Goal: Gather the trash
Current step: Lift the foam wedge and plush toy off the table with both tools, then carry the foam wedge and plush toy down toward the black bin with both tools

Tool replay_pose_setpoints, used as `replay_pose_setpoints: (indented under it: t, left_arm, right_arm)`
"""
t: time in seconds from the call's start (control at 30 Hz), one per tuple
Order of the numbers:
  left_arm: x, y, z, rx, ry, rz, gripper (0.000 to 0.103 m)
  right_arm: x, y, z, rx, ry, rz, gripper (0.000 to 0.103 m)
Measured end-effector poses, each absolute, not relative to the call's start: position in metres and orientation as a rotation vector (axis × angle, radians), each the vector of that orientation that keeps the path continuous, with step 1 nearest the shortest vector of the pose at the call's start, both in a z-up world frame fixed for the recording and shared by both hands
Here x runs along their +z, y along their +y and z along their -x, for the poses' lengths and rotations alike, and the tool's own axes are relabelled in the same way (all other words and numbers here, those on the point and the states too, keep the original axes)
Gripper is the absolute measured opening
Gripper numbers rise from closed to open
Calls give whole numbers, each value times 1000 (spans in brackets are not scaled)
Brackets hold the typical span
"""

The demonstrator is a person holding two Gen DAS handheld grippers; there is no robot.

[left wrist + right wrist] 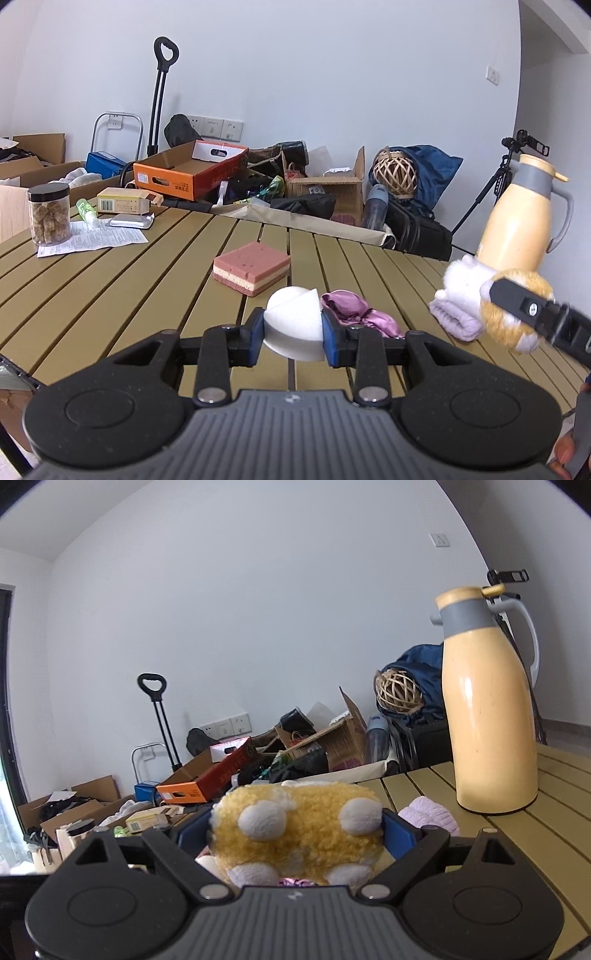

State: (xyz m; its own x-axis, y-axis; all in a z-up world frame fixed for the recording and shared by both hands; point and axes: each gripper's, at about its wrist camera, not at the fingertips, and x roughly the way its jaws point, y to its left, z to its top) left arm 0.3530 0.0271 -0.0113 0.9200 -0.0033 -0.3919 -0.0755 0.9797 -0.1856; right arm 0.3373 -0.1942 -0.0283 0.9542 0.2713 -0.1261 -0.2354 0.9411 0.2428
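Left gripper (293, 332), lower centre of the left wrist view: blue pads closed on a white foam piece (293, 325), a rounded chunk with one wedge cut out. It is held clear above the slatted table (110, 280). Judgement: very light, slightly springy, dents under pressure; the present hold across its flat sides looks right, and a harder squeeze would only crumble it.

Right gripper (297, 834), lower centre of the right wrist view: jaws pressed against both flanks of a yellow plush toy (295, 834) with white paw patches. In the left wrist view the same toy sits at the right edge, gripper arm across it. Judgement: soft, light, compressible; it gives under the pads, so a hold across the body's thickest part is safest.

Left on the table: crumpled pink satin cloth (354, 310) just right of the foam, limp and slippery, best pinched at a bunched fold. Lilac folded towel (456, 319) beside the plush. Layered pink sponge block (251, 271) centre frame. Cream thermos jug (491, 716) stands upright at right.

No bin is visible in either view.
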Motion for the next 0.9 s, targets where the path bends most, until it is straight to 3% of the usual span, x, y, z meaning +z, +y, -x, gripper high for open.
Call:
replay_pose_setpoints:
  t: [0.9]
  left_arm:
    - [15, 16, -224, -13, 439, 125, 33]
  right_arm:
    - [-17, -209, -195, 304, 240, -91, 93]
